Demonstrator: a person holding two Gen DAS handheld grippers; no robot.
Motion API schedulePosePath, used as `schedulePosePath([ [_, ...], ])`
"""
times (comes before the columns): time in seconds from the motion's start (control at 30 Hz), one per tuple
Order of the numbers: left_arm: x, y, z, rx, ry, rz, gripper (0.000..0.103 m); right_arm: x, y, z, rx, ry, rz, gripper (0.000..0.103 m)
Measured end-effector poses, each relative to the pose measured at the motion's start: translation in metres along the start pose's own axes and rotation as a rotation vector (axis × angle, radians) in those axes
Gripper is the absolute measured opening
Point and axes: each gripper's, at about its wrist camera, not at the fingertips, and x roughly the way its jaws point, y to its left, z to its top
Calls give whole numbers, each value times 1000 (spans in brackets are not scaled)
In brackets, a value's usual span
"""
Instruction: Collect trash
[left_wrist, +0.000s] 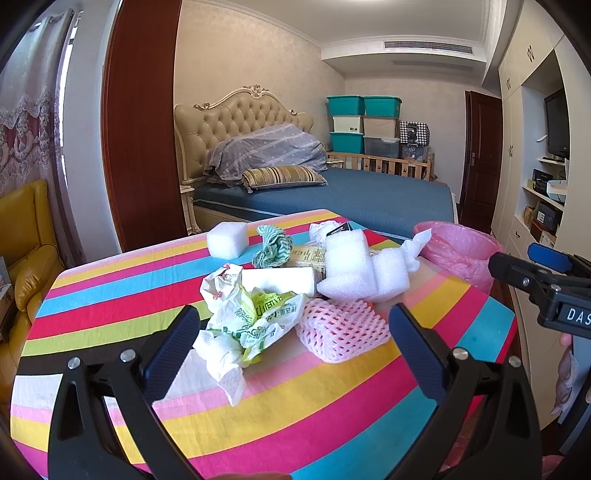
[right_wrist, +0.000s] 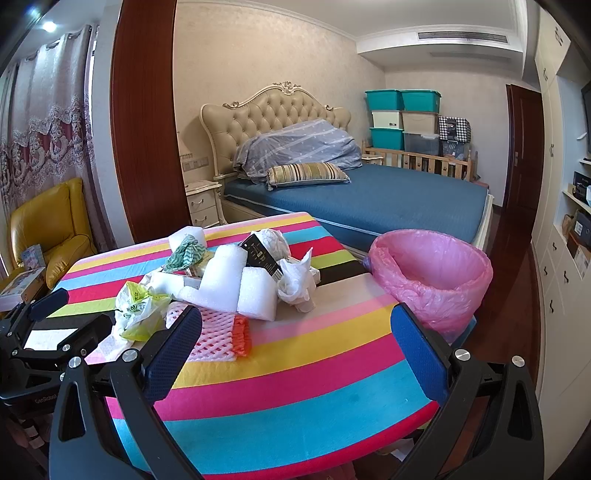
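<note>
Both claws hanging empty with fingers spread wide over the striped bench (left_wrist: 332, 417): left claw (left_wrist: 295, 347) just short of the trash pile, right claw (right_wrist: 295, 347) beside it over bare cloth. Nearest in the pile are lying the crumpled plastic bag (left_wrist: 251, 317) and pink foam net (left_wrist: 340, 332), behind them white foam wrap (left_wrist: 354, 269); all probably light, soft, crushable, best pinched at a raised fold. Beyond the pile's right side, past the bench edge, the pink-lined bin (right_wrist: 432, 273) is standing open, path looking unobstructed.
</note>
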Motion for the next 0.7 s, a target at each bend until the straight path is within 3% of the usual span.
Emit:
schedulePosePath([
  [0.7, 0, 1, -1, -2, 1, -1, 99, 0, 1, -2, 4, 6, 5, 96],
])
